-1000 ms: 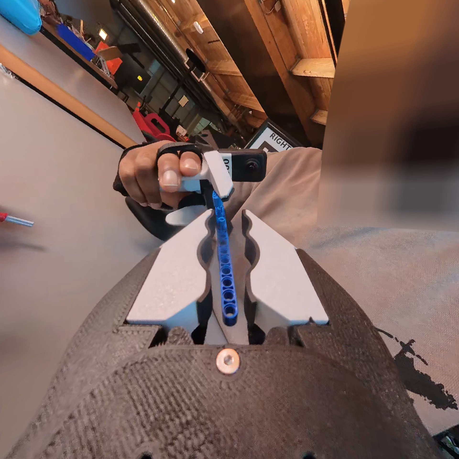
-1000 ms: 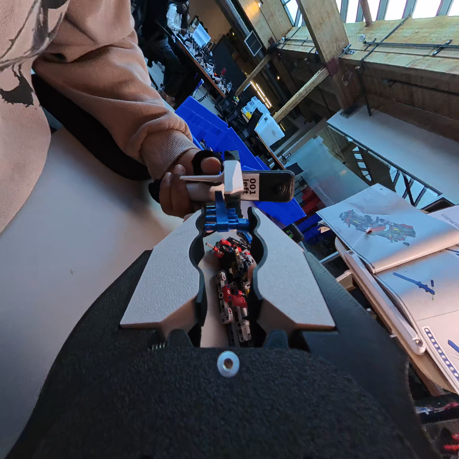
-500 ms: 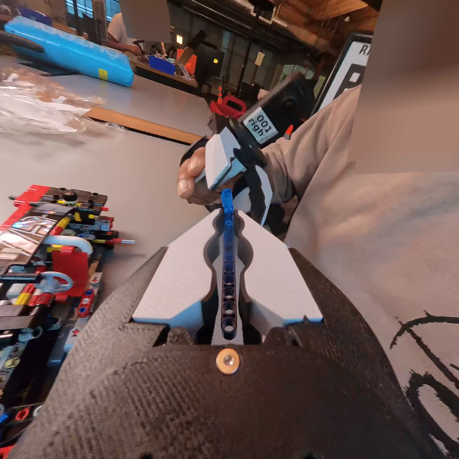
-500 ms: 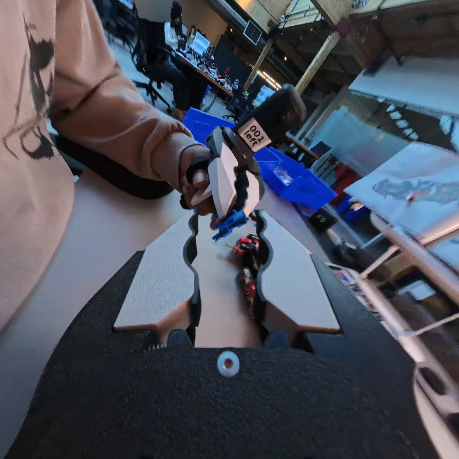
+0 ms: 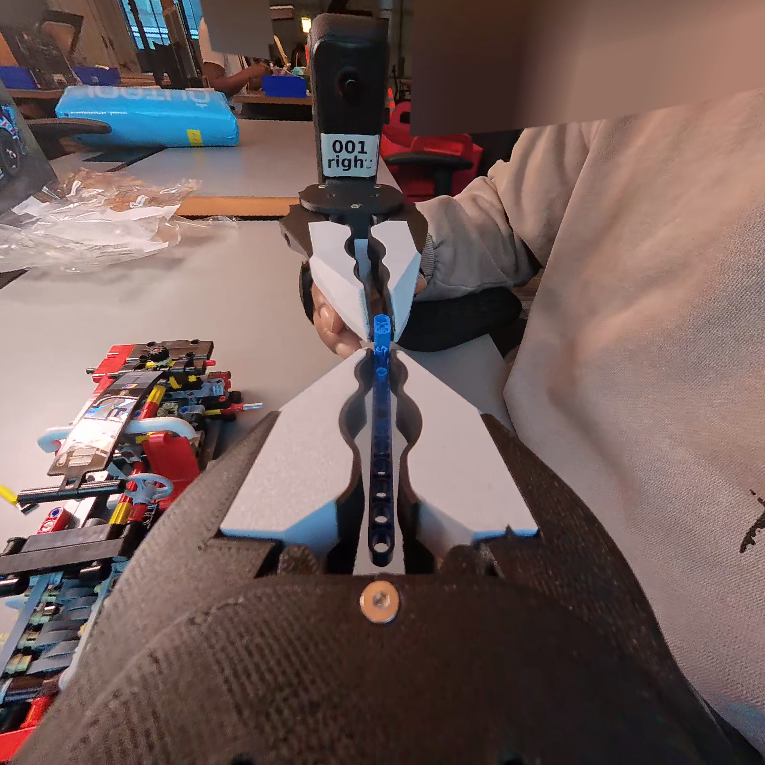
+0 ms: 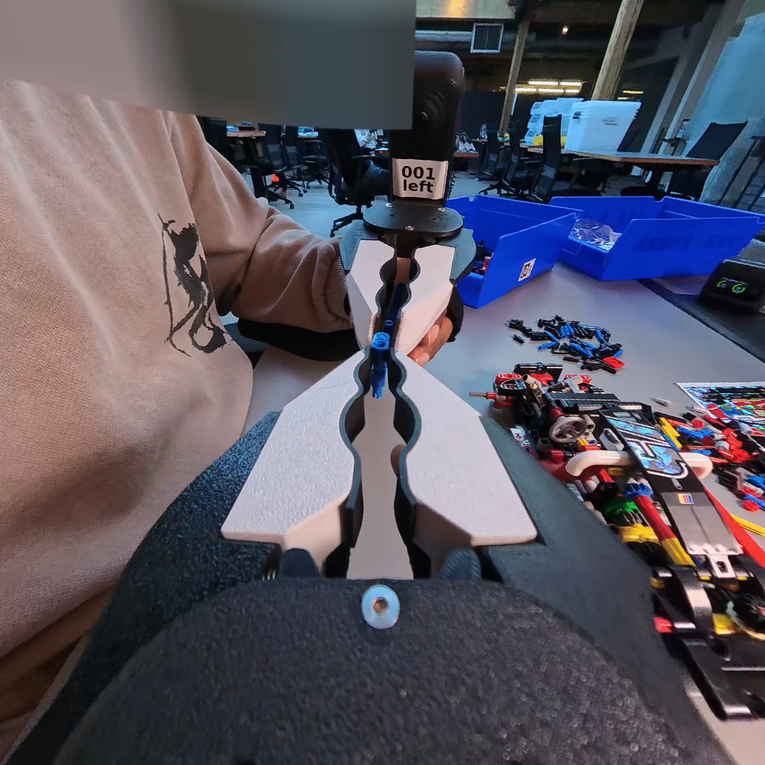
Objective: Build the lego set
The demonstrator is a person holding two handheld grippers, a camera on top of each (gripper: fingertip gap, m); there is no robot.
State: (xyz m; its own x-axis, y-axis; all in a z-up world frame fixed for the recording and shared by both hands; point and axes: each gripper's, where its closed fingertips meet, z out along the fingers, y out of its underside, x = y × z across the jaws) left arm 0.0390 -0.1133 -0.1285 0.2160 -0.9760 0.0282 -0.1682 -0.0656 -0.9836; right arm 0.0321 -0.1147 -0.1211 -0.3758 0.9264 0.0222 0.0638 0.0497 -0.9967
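Note:
My left gripper point(image 5: 381, 351) is shut on a long dark blue beam with holes point(image 5: 381, 455) that lies along its fingers. A lighter blue connector piece point(image 5: 381, 331) sits on the beam's far end and sticks out past the fingertips. My right gripper point(image 6: 378, 352) faces the left one tip to tip and is shut on this connector point(image 6: 378, 364). The left gripper point(image 6: 383, 341) and the beam point(image 6: 395, 302) show opposite in the right wrist view. Both are held above the table, in front of the person's beige sweatshirt.
The partly built lego car point(image 5: 124, 434) lies on the grey table point(image 5: 207, 310); it also shows in the right wrist view point(image 6: 621, 455). A pile of loose blue and black pieces point(image 6: 571, 339), blue bins point(image 6: 517, 248), a printed sheet point(image 6: 737, 401) and plastic bags point(image 5: 82, 223) lie around. The tips of both grippers are at nearly the same place.
Both grippers swung round to meet tip to tip. My right gripper went from wide open to shut on the blue connector at the beam's end. My left gripper closed on the beam and holds it.

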